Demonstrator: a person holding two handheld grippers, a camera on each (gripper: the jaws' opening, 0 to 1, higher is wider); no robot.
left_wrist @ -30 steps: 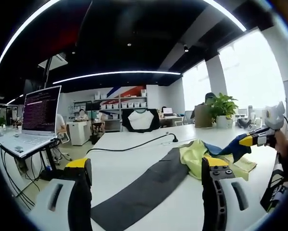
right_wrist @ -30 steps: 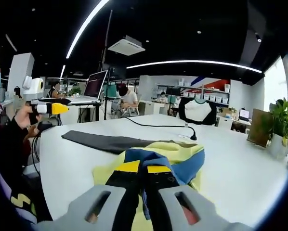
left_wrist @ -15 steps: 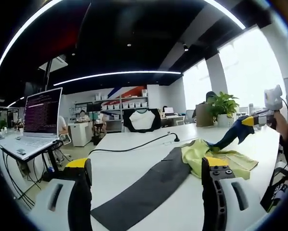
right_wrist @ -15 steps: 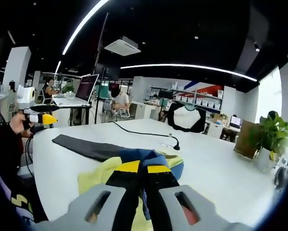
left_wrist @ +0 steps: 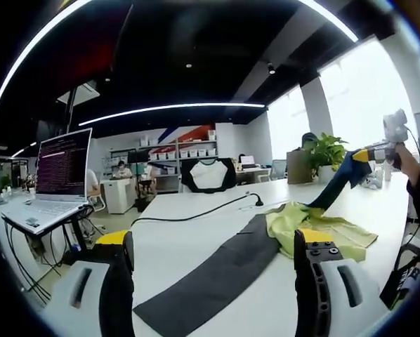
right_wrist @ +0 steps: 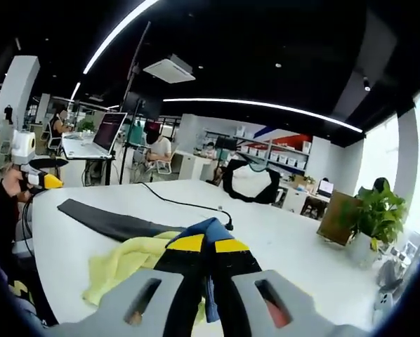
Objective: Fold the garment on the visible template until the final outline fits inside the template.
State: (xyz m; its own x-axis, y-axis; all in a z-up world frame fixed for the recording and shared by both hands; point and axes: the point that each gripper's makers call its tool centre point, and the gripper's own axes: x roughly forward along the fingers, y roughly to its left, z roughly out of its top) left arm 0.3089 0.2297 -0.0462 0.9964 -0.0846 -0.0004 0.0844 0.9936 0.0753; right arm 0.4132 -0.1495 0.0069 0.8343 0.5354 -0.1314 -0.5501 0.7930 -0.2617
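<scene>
The left gripper [left_wrist: 211, 256] is held level with its jaws spread wide apart and nothing between them. The right gripper [right_wrist: 207, 246] has its jaws pressed together, apparently pinching fabric; in the left gripper view it [left_wrist: 370, 151] is raised high, a hand [left_wrist: 399, 156] gripping it.

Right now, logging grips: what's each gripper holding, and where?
Right gripper: shut on the garment's blue edge, lifted. Left gripper: open, nothing held.
</scene>
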